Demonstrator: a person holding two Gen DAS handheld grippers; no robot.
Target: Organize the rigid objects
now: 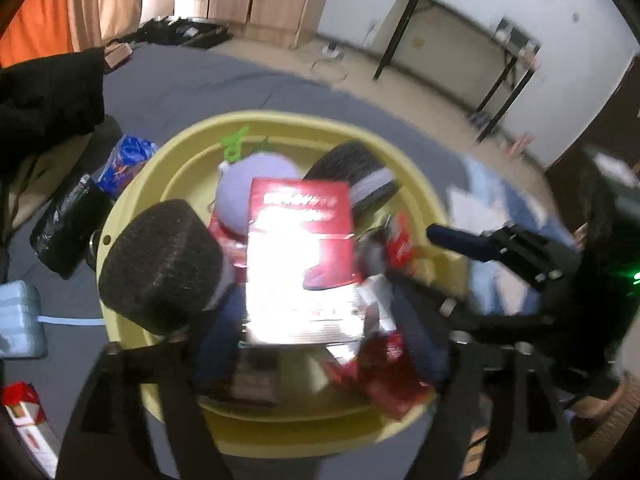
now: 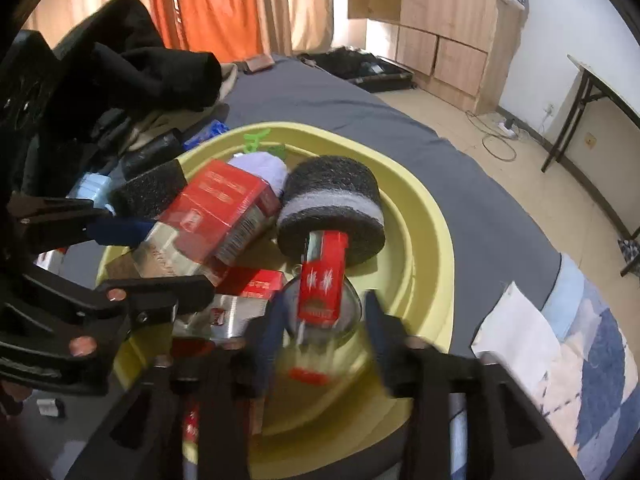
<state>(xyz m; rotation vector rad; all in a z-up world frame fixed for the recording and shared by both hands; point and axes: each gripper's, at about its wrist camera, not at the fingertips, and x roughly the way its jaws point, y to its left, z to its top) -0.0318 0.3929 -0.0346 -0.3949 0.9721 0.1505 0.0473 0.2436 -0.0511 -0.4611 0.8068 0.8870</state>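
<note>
A yellow basin (image 1: 132,200) on the grey bed holds several things. Among them are a big red and silver box (image 1: 300,248), a lilac ball (image 1: 256,176), a black foam roll (image 2: 332,208), a black foam block (image 1: 160,264) and a green clip (image 1: 234,144). My left gripper (image 1: 316,344) stands open over the basin, the big box lying between its blue fingers without touching them. My right gripper (image 2: 324,324) is open too. A small red pack (image 2: 322,280) stands tilted between its fingers above a glass jar (image 2: 352,312), with gaps on both sides.
A black garment (image 2: 152,64), a black bag (image 1: 68,224), a blue packet (image 1: 128,160) and a pale blue pack (image 1: 18,320) lie left of the basin. A red and white box (image 1: 28,420) is at the near left. White paper (image 2: 516,340) is on the right. A desk (image 1: 460,28) stands beyond.
</note>
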